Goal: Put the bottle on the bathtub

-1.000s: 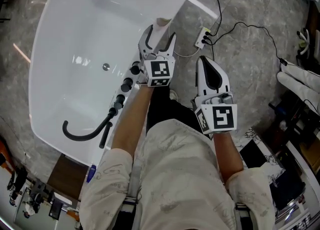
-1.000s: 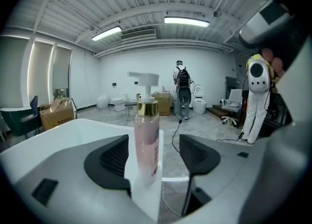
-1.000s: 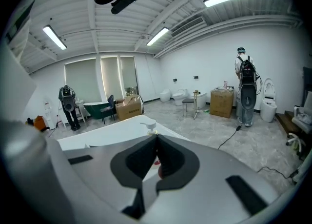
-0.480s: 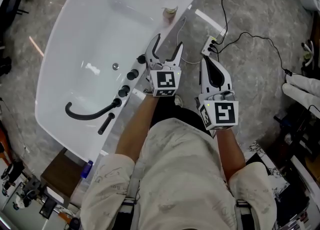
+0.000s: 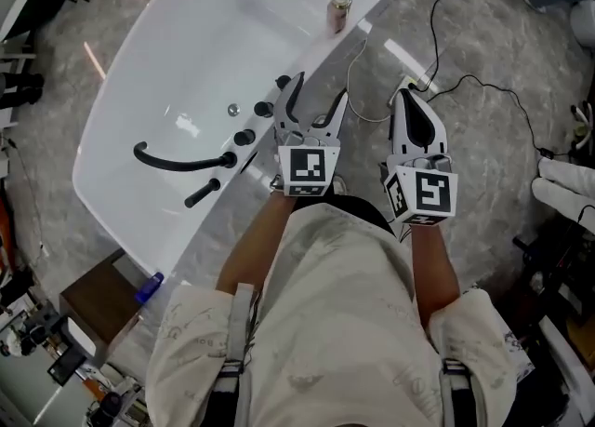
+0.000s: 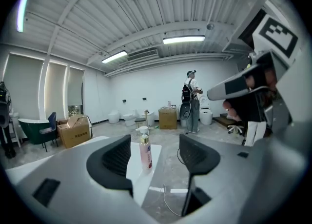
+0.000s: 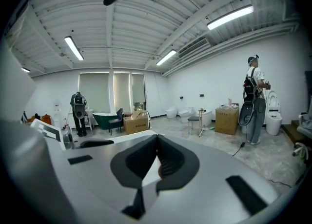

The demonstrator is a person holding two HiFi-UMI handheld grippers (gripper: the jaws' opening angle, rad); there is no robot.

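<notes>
A pink pump bottle (image 5: 339,14) stands upright on the far rim of the white bathtub (image 5: 149,90). In the left gripper view the bottle (image 6: 145,152) shows between the jaws but well beyond them, on the tub's ledge (image 6: 135,169). My left gripper (image 5: 311,101) is open and empty, hanging over the tub's near rim, apart from the bottle. My right gripper (image 5: 415,100) is shut with nothing in it, over the floor to the right of the tub; its pads (image 7: 157,157) meet.
A black faucet spout (image 5: 181,161) and black knobs (image 5: 244,137) sit on the tub's rim by the left gripper. Cables and a power strip (image 5: 416,86) lie on the marble floor. Cardboard boxes (image 6: 73,130), toilets and a standing person (image 6: 190,102) are far off.
My left gripper let go of the bottle, opened and drew back toward me; the bottle now stands alone on the far rim. The right gripper stayed shut.
</notes>
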